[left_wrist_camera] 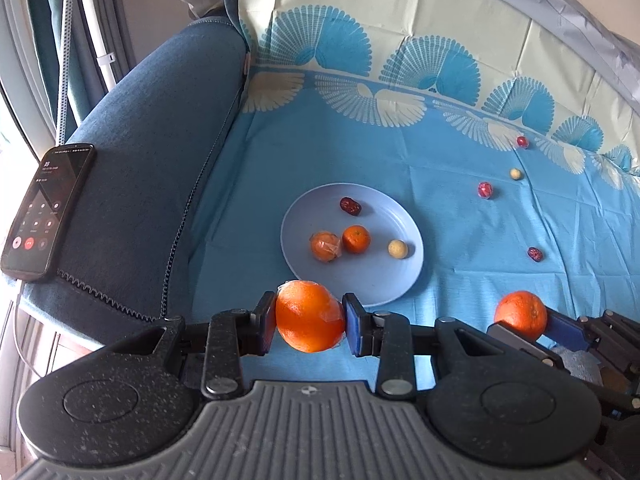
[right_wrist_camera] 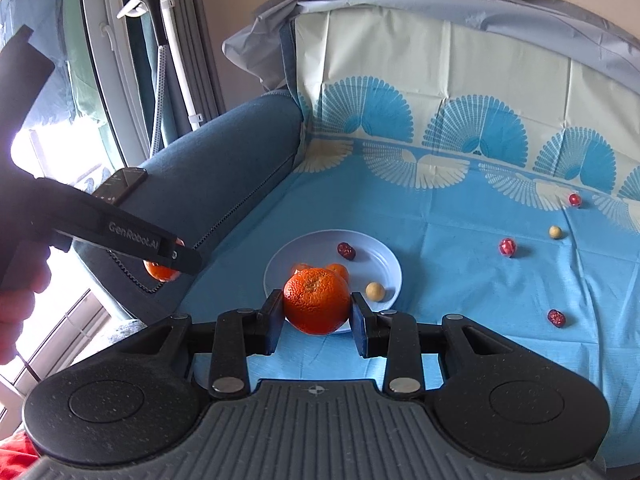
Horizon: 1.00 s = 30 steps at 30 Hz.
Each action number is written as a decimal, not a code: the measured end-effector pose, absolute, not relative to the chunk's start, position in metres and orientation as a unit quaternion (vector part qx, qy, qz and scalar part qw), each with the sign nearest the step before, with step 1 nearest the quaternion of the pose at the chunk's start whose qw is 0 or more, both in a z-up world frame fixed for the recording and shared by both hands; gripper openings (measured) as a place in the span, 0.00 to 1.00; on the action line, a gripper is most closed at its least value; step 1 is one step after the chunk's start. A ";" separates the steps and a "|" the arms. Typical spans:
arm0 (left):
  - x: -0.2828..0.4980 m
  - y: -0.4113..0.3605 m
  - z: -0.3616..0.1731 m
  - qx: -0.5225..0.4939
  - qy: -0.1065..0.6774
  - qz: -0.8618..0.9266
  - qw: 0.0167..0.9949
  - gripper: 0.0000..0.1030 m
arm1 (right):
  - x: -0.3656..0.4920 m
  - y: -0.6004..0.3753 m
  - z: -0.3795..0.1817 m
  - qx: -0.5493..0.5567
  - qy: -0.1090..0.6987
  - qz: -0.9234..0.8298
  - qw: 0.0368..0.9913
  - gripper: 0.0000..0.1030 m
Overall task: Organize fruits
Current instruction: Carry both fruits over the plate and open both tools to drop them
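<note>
With each gripper's fingers clamped on an orange, the left gripper (left_wrist_camera: 310, 322) on the film-wrapped orange (left_wrist_camera: 310, 316) and the right gripper (right_wrist_camera: 317, 312) on the bare orange (right_wrist_camera: 317, 300), lower both onto free areas of the plate (left_wrist_camera: 396, 284) beyond, clear of the fruit already there; only the left view shows the film wrap, only the right the person's hand (right_wrist_camera: 20, 304).

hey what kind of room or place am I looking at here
Most likely a living room at home, with a sofa used as the work surface. A blue upholstered armrest has a phone on it, a patterned cloth covers the seat, and a garment steamer stands by the window.
</note>
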State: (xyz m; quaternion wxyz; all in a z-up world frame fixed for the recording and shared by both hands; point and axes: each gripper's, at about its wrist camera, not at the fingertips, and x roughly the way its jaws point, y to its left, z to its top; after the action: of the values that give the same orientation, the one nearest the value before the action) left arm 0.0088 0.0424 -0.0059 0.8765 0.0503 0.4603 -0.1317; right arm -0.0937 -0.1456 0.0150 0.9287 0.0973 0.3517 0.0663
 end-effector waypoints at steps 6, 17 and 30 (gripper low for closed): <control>0.050 0.030 -0.019 0.070 0.456 -0.125 0.879 0.37 | -0.062 -0.150 -0.008 0.103 0.364 0.066 0.923 0.35; 0.118 -0.009 -0.072 0.078 0.467 -0.157 0.867 0.37 | 0.004 -0.160 -0.072 0.093 0.409 0.065 0.906 0.35; 0.151 -0.030 -0.146 0.105 0.511 -0.156 0.838 0.38 | 0.053 -0.155 -0.122 0.075 0.444 0.085 0.889 0.35</control>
State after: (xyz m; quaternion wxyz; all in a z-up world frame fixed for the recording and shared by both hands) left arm 0.1505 -0.0305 -0.1457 0.8384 0.1051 0.5114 -0.1565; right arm 0.0529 -0.1555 -0.1221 0.8889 0.0755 0.4437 0.0855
